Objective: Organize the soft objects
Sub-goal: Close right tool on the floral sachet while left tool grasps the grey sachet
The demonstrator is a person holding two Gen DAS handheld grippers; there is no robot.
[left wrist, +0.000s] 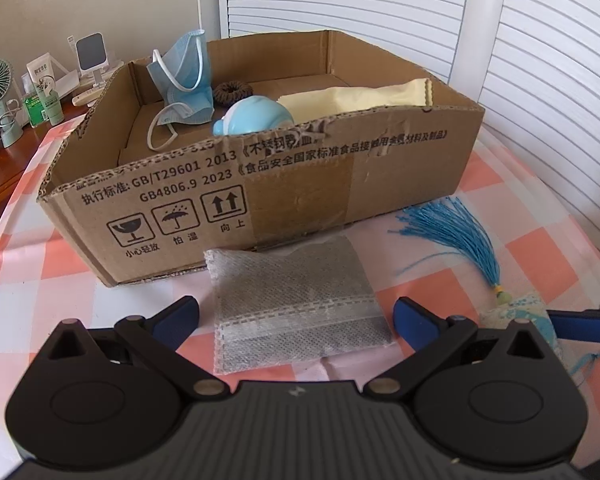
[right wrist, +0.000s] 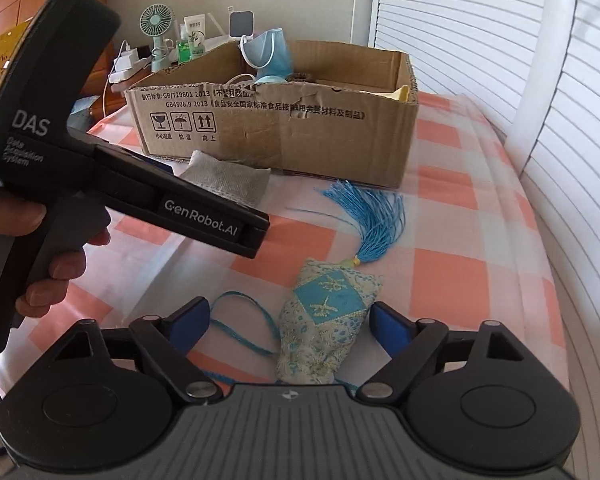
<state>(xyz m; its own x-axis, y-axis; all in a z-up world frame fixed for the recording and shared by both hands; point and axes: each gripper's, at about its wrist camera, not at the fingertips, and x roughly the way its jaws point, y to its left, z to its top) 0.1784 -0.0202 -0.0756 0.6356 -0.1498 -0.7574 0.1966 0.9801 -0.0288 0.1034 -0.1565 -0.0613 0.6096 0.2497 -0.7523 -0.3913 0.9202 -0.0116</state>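
We note a tabletop covered by a pink-and-white checked cloth. Lying directly on it: an open cardboard box at the back, a grey mesh pouch touching the box's front wall, and an embroidered sachet with blue tassel near the pouch.

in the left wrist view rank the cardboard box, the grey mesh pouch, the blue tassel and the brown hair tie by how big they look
1. cardboard box
2. grey mesh pouch, though it lies nearest the camera, which inflates it
3. blue tassel
4. brown hair tie, farthest back in the box, so it may look smaller than it is
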